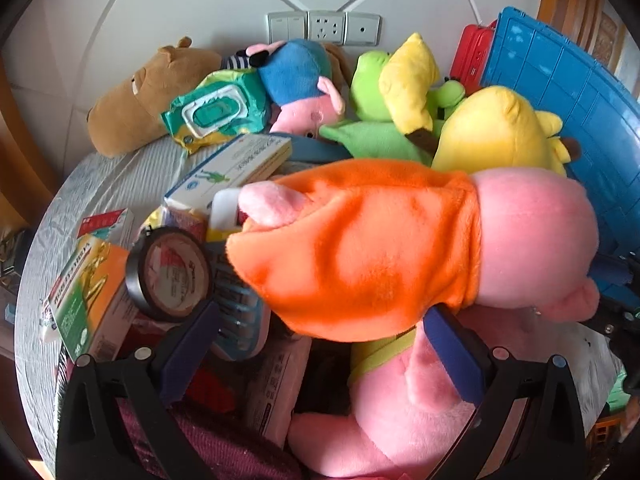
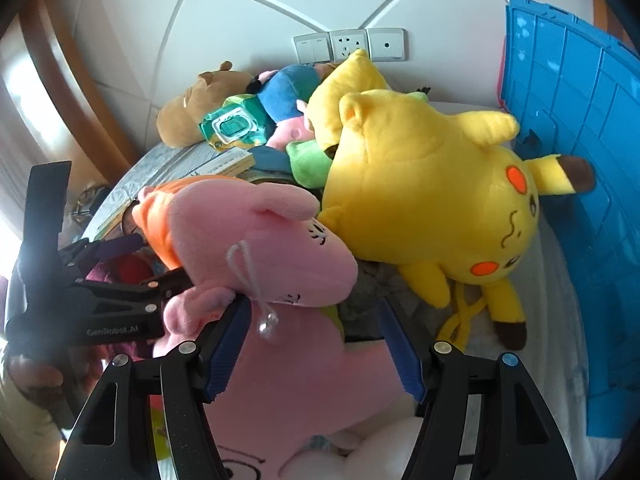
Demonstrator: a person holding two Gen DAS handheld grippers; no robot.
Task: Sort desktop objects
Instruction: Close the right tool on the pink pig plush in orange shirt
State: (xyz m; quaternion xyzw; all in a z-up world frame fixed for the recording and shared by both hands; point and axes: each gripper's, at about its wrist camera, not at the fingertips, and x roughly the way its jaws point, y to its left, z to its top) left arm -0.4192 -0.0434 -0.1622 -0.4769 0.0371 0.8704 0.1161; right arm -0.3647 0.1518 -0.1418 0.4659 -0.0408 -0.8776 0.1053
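Left gripper [image 1: 320,344] clenched on pink pig plush in orange dress [image 1: 360,248], held above cluttered tabletop middle. Right gripper [image 2: 316,344] spread wide, released, beside yellow Pikachu plush [image 2: 432,208] near blue crate [image 2: 580,160].

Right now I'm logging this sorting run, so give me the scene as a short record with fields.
held toy: pink pig plush in orange dress
left gripper: fingers spread wide around that plush; contact unclear
right gripper: open, empty
neighbour: yellow Pikachu plush, touching the pig
container: blue plastic crate, far right
loose item: black tape roll
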